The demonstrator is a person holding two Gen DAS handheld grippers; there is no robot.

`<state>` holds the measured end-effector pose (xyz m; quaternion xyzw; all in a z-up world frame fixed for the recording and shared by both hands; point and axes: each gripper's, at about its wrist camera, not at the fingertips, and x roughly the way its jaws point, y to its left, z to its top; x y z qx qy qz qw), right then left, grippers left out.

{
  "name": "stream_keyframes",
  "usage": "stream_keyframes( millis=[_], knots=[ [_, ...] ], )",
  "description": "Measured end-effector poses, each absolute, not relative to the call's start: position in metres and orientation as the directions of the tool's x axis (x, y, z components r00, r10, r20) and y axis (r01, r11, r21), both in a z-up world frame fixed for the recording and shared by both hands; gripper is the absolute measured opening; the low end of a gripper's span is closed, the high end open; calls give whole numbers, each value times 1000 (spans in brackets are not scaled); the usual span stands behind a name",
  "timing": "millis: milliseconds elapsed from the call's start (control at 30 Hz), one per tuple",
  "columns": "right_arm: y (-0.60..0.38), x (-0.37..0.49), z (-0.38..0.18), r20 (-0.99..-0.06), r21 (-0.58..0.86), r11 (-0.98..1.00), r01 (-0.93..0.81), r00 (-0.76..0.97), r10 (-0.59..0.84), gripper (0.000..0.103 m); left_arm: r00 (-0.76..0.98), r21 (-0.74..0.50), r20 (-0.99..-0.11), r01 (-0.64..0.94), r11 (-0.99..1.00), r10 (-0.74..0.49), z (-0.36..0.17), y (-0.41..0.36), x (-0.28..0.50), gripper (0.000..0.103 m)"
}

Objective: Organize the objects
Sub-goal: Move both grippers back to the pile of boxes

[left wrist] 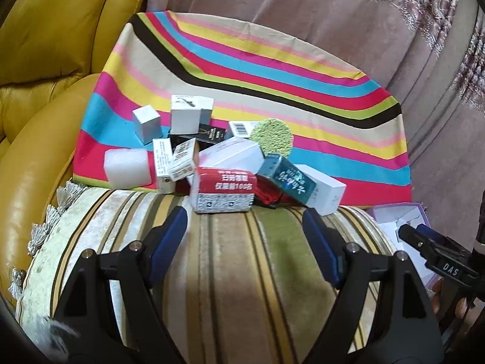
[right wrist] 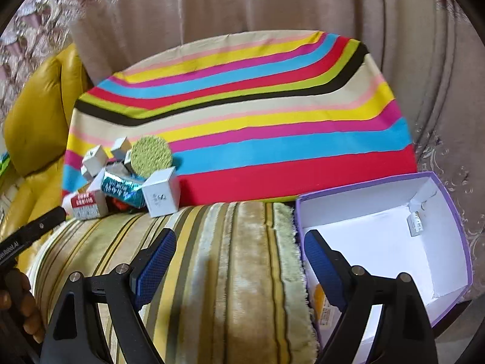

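A pile of small boxes lies where a striped velvet cushion (left wrist: 242, 273) meets a bright striped pillow (left wrist: 257, 69). In it are a red-and-white box (left wrist: 222, 192), a teal box (left wrist: 286, 179), a long white box (left wrist: 322, 189), white cubes (left wrist: 189, 115), a foam block (left wrist: 127, 166) and a round green sponge (left wrist: 272, 137). My left gripper (left wrist: 244, 215) hovers open just short of the red-and-white box, holding nothing. My right gripper (right wrist: 239, 239) stands open and empty over the cushion, its right finger at the rim of a purple box (right wrist: 454, 212). That box holds a packet with an orange label (right wrist: 324, 306).
A yellow leather armchair (left wrist: 45, 60) stands left of the pile, and a pinkish curtain (left wrist: 303, 6) hangs behind. The velvet cushion has tassels (left wrist: 39, 236) on its left edge. A finger of my left gripper (right wrist: 42, 223) and a person's hand (right wrist: 21, 297) show at the left of the right wrist view.
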<state>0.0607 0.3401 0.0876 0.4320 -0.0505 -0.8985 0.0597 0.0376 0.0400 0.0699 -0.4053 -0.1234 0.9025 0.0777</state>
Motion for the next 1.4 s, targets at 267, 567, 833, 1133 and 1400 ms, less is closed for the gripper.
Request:
stream_keyframes(
  millis=[267,567,833,1133,1400],
  knots=[
    [316,47,82,-789,136,-983,123,-587,-182,87,-609,-281,-757,-20,-959,235,61,38,25,81],
    [288,24,74,-815,142,-970,200,-532,-229,87,-532,-257,-825,53,-965,191,46,40,-7,81],
    [267,-3,65,-832,171,-947,271,-476,-286,87,-495,-210,-858,99,-973,135,37,37,-27,81],
    [246,-22,57,-847,163,-933,321,-439,-299,87,-476,-173,-873,101,-980,105,30,40,-34,65],
    [242,-35,52,-854,158,-935,317,-431,-290,87,-485,-198,-865,101,-975,126,28,36,-32,43]
  ],
)
